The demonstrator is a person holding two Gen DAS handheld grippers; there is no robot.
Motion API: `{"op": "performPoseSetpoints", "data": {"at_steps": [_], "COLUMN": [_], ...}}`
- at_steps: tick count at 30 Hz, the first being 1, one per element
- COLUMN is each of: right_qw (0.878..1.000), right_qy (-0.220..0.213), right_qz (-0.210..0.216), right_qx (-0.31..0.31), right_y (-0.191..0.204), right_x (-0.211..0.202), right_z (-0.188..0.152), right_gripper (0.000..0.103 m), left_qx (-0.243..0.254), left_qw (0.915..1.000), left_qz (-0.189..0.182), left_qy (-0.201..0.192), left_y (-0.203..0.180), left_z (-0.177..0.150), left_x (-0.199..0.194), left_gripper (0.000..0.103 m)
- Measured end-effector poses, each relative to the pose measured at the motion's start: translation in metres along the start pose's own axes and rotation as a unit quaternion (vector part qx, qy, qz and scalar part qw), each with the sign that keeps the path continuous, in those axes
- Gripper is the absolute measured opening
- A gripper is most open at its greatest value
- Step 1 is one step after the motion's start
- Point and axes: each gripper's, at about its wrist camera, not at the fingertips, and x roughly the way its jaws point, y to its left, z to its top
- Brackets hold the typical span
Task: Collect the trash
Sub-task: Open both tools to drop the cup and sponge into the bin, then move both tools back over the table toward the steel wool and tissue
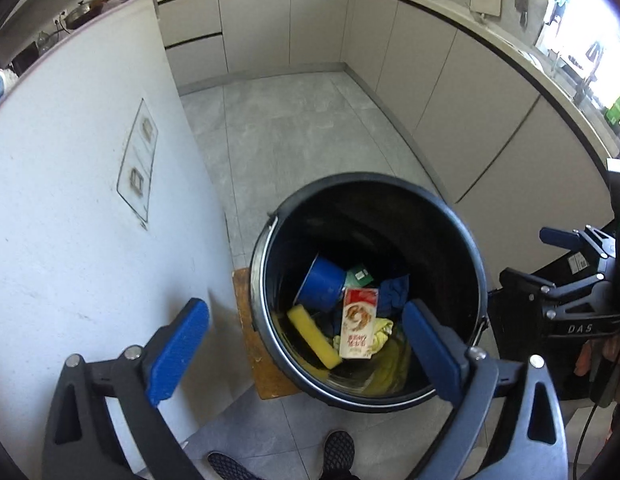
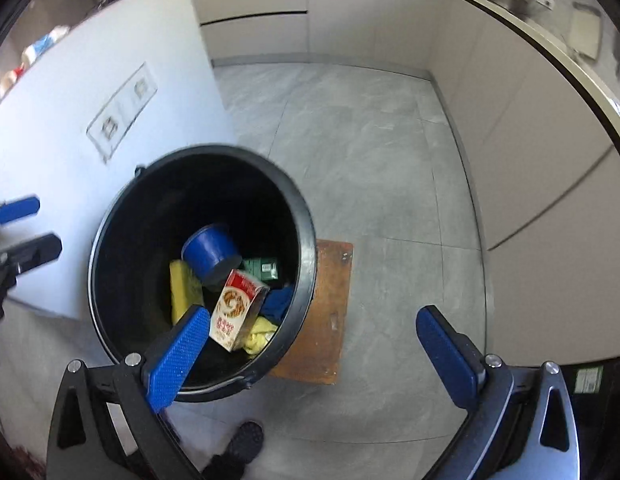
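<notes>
Below centre of both views, the black bucket (image 1: 270, 264) held a carton (image 1: 358, 324); left gripper (image 1: 306, 352) and right gripper (image 2: 310, 352) gaped wide, empty, best withdrawn clear of its rim.

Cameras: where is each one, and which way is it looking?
Left wrist: rides on the left gripper, looking steeply down into the black bucket; its blue fingers, open and empty, and two shoes show.
Right wrist: rides on the right gripper, looking down at the bucket's right side and the grey floor; its open, empty fingers show.
Both see the bucket, the milk carton and each other's gripper.
</notes>
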Motion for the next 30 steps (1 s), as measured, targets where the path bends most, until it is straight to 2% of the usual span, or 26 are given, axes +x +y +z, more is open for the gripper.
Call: {"op": "performPoseSetpoints", "data": {"at_steps": [8,17,23,30], "right_qw": [0.999,0.995,0.992,0.988], "right_qy": [-0.029,-0.077,-0.107,-0.137], "right_qz": [-0.001,-0.002,-0.001,0.009], "right_qx": [0.030,0.058,0.072,0.064], "right_y": [0.002,0.025,0.049,0.098], "right_x": [-0.034,-0.087,-0.121,-0.148], "right_z": [0.007,0.018,0.030,0.050], "right_gripper": [0.103,0.103,0.103,0.103], "left_qx": [0.002,0.002,-0.003,-0.018], "left_qw": [0.9993,0.9965,0.9933,0.9903], "left_qz": [0.009,0.005,0.013,0.029], "left_qy": [-0.037,-0.084,-0.115,-0.135], "left_y": [0.002,0.019,0.045,0.091], "left_z": [0.011,0.023,0.023,0.017], "left_x": [-0.036,-0.086,-0.118,-0.141], "left_gripper": [0.098,0.098,0.099,0.099]}}
